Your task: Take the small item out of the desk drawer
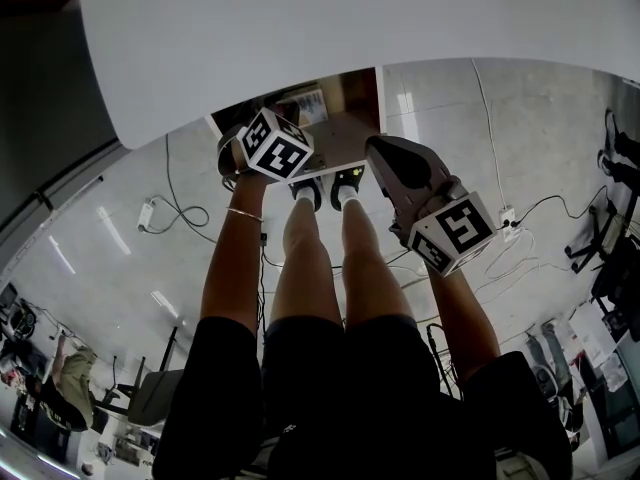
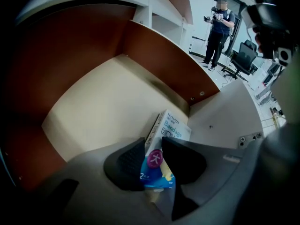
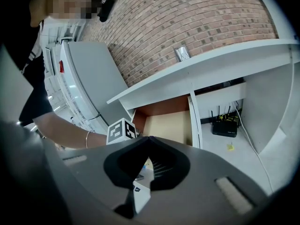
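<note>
A small white and blue bandage box (image 2: 169,128) stands on edge between the pads of my left gripper (image 2: 153,143), and both pads touch its sides. It is at the front right corner of the open desk drawer (image 2: 93,111), which has a cream bottom and red-brown walls. In the head view the left gripper's marker cube (image 1: 275,148) is at the drawer's mouth under the white desk top (image 1: 350,28). My right gripper (image 3: 149,139) is shut and holds nothing. It hangs in front of the drawer (image 3: 168,125), to the right of the left one.
The person's bare legs (image 1: 320,258) and shoes stand below the drawer. A black router (image 3: 225,125) and cables lie on the floor under the desk. Further back in the room are another person (image 2: 218,27) and an office chair (image 2: 243,57).
</note>
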Demonstrator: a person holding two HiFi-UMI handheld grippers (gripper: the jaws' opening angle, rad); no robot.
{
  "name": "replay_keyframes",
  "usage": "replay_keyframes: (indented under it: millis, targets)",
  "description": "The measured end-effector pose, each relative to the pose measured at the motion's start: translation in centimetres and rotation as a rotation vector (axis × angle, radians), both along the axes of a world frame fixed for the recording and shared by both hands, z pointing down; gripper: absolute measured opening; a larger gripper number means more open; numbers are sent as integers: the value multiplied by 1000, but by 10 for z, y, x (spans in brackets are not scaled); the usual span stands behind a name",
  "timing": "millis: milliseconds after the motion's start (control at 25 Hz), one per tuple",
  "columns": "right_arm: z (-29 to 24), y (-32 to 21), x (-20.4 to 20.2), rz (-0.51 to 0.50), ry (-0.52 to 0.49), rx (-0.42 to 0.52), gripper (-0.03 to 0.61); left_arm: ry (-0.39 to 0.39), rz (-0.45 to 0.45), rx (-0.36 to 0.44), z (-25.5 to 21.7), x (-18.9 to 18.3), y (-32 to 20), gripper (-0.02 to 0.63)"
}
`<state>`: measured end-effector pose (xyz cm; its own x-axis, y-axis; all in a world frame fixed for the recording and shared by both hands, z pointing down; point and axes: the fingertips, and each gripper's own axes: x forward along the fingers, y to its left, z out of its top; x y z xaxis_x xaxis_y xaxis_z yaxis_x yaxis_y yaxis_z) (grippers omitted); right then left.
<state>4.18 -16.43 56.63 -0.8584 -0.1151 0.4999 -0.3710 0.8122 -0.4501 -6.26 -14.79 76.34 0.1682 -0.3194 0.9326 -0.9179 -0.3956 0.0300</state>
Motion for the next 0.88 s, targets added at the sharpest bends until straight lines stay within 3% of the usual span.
replay_keyframes:
  millis: [560,880]
  targets:
    - [12,4,-10,-53,45,15,12,-14,5,38,-16,4,8,89]
    - [16,11,-21,-135,101,63,12,-20,18,66,-31,11,14,80]
